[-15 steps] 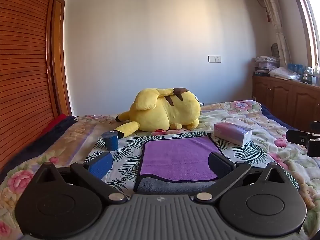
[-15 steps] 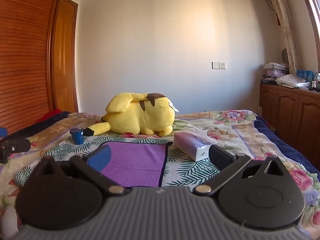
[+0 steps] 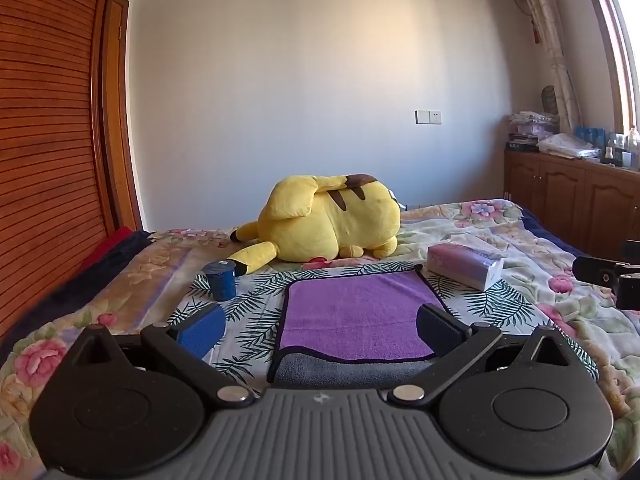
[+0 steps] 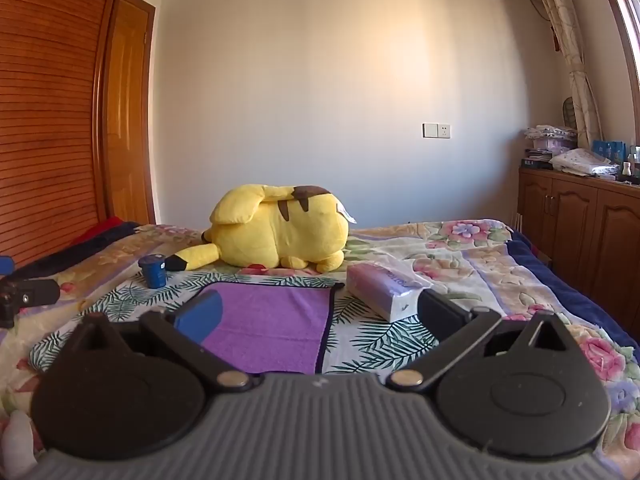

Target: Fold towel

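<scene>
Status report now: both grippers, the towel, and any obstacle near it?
Left gripper open, right gripper open, both empty. Purple towel flat on bed, near edge turned up. Tissue pack beside towel's right edge.

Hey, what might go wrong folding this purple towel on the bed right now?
The tissue pack lies close to the purple towel at its far right corner; a sweeping fold might knock it. The blue cup stands upright left of the towel and could tip. The soft floral bedspread may get pinched with the towel's edge.

- Towel (image 3: 360, 312): purple, dark-edged, grey underside showing at near edge.
- Lies flat, folded over, just ahead of left gripper (image 3: 320, 328); ahead-left of right gripper (image 4: 320, 316).
</scene>
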Demonstrator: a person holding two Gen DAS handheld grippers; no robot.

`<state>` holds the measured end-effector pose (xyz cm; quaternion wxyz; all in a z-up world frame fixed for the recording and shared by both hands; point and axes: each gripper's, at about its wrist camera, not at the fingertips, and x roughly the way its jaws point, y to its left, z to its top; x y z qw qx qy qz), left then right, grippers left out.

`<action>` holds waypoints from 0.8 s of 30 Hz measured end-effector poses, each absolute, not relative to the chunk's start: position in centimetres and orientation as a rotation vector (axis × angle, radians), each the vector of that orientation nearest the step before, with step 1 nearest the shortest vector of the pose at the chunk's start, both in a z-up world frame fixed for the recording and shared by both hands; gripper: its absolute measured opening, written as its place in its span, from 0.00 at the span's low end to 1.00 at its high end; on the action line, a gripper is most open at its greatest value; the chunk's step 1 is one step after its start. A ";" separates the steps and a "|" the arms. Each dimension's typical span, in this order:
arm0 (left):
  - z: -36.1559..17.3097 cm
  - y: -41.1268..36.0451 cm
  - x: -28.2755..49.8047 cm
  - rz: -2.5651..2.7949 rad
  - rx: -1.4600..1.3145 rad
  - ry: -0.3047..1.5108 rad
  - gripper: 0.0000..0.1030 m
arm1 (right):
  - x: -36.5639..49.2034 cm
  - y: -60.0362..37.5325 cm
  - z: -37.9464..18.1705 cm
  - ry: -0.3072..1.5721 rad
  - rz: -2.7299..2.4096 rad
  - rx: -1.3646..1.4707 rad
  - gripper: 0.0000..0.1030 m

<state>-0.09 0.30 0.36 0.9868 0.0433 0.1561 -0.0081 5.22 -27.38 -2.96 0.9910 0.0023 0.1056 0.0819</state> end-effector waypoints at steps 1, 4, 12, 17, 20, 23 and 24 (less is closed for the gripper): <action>0.4 0.4 0.0 -0.017 0.087 0.314 1.00 | 5.2 -27.4 -3.0 0.212 0.164 0.004 1.00; 0.2 0.2 0.0 -0.015 0.088 0.313 1.00 | 5.2 -27.4 -3.0 0.211 0.165 0.005 1.00; 0.2 0.2 0.0 -0.015 0.089 0.312 1.00 | 5.3 -27.5 -3.0 0.211 0.165 0.006 1.00; 0.1 0.1 -0.1 -0.015 0.089 0.311 1.00 | 5.3 -27.5 -3.0 0.211 0.164 0.006 1.00; 0.2 0.1 -0.1 -0.015 0.090 0.311 1.00 | 5.3 -27.5 -3.0 0.211 0.165 0.006 1.00; 0.2 0.2 -0.1 -0.015 0.090 0.311 1.00 | 5.3 -27.6 -3.0 0.211 0.165 0.006 1.00; 0.1 0.1 -0.1 -0.015 0.090 0.310 1.00 | 5.3 -27.6 -3.0 0.210 0.164 0.006 1.00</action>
